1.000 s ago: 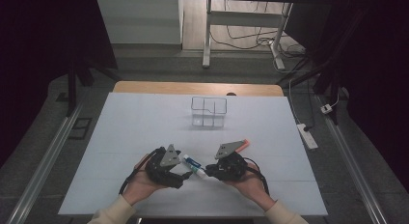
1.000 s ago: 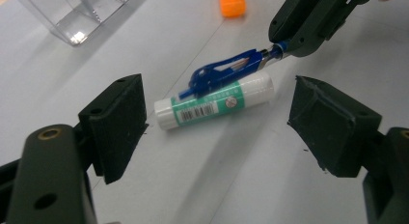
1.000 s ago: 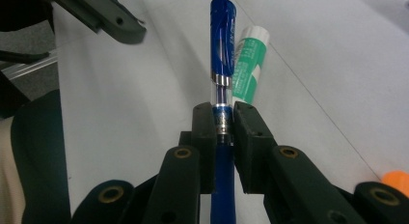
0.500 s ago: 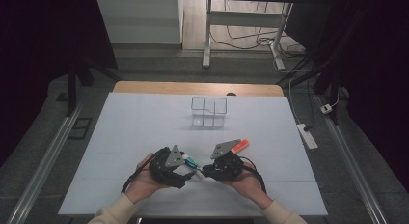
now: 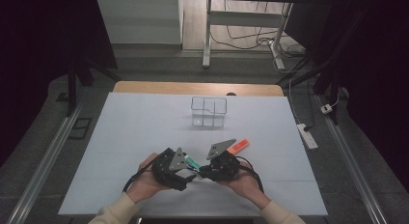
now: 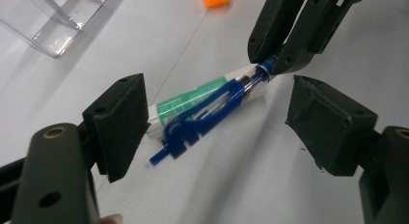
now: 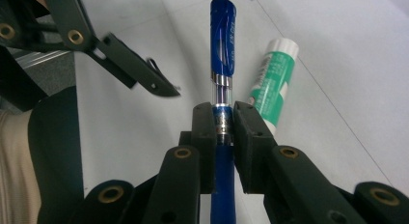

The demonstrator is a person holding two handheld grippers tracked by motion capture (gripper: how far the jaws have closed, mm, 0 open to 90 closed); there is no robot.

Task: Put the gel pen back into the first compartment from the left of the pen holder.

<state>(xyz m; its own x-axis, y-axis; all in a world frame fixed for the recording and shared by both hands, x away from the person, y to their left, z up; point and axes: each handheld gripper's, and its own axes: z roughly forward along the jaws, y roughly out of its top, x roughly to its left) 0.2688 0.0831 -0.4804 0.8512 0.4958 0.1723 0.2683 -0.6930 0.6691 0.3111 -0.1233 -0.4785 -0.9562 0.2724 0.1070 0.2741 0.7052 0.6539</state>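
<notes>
A blue pen is clamped by its barrel in my right gripper, which is shut on it. The pen's capped end reaches between the jaws of my left gripper, which stand wide open on either side of the blue pen without touching it. A green and white tube lies on the table right beside the pen. In the high view both grippers meet near the table's front edge, left gripper facing right gripper, with the green tube just behind them.
A clear plastic compartment box stands at the middle back of the white table. An orange marker lies just behind the right hand. A power strip lies off the table's right edge.
The right gripper with the pen has edged slightly left toward the left gripper. The left hand has stayed put.
</notes>
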